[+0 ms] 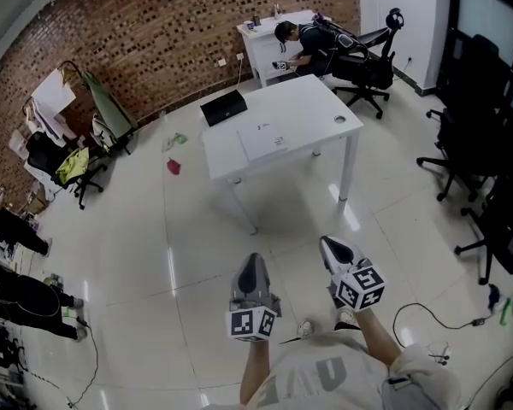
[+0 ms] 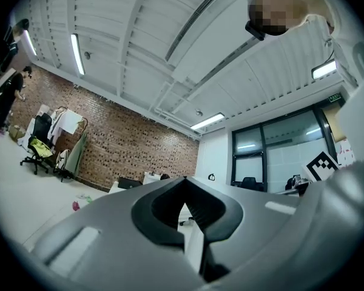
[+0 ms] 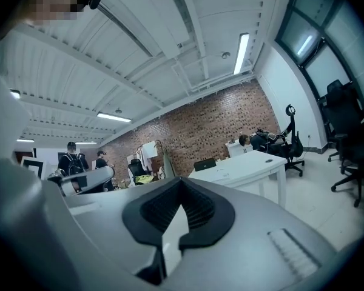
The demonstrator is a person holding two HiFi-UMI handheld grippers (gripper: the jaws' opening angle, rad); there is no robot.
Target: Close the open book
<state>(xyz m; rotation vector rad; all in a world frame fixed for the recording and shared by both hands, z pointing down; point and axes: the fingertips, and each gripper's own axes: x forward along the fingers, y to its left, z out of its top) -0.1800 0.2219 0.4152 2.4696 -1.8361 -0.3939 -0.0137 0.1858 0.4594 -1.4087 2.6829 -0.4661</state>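
In the head view a white table (image 1: 325,109) stands a few steps ahead on the tiled floor. On it lies a flat white open book (image 1: 262,140), with a black laptop (image 1: 223,107) at the far left corner. Both grippers are held low in front of me, well short of the table and pointing toward it. My left gripper (image 1: 253,261) is shut and holds nothing; its jaws meet at the tip (image 2: 183,180) in its own view. My right gripper (image 1: 328,244) is shut and empty too (image 3: 181,180). The right gripper view shows the table (image 3: 249,165) and laptop (image 3: 204,164) far off.
Black office chairs (image 1: 474,143) crowd the right side. A person sits at a white desk (image 1: 265,41) by the brick wall behind the table. A chair piled with clothes (image 1: 68,167) stands at left. A red scrap (image 1: 173,166) and a cable (image 1: 427,314) lie on the floor.
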